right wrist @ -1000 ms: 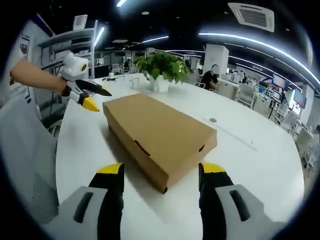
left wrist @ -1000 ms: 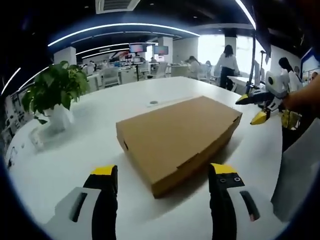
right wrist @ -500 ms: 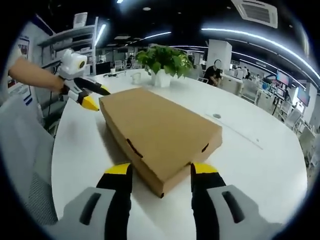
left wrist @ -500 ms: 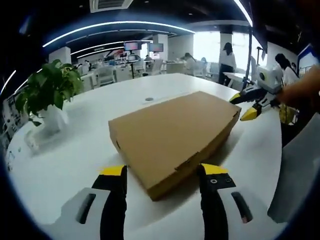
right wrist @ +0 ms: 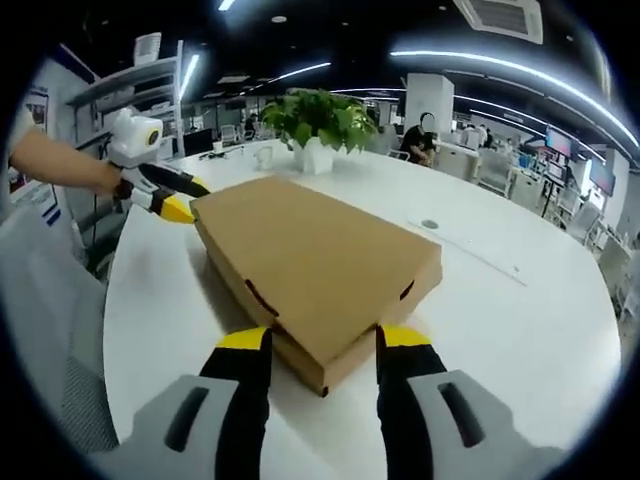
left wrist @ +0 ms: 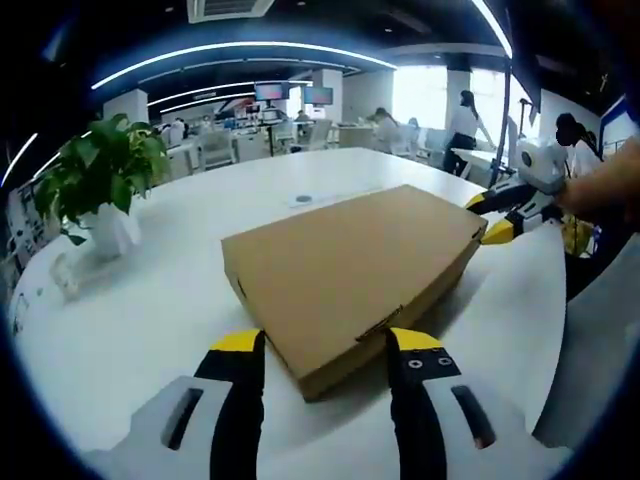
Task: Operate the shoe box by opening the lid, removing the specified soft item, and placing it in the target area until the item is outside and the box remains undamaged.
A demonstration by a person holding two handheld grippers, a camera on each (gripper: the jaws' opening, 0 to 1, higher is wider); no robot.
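Both hand-held grippers, left and right, straddle opposite shoe box corners, gaping, ungripped.

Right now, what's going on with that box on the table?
A person holds a gripper in each hand, one at each end of a closed cardboard shoe box lying on a white table. The left gripper has its open jaws either side of one corner, and the right gripper does the same at the opposite end. The lid is shut and nothing has been taken out. A potted plant stands off to the side.
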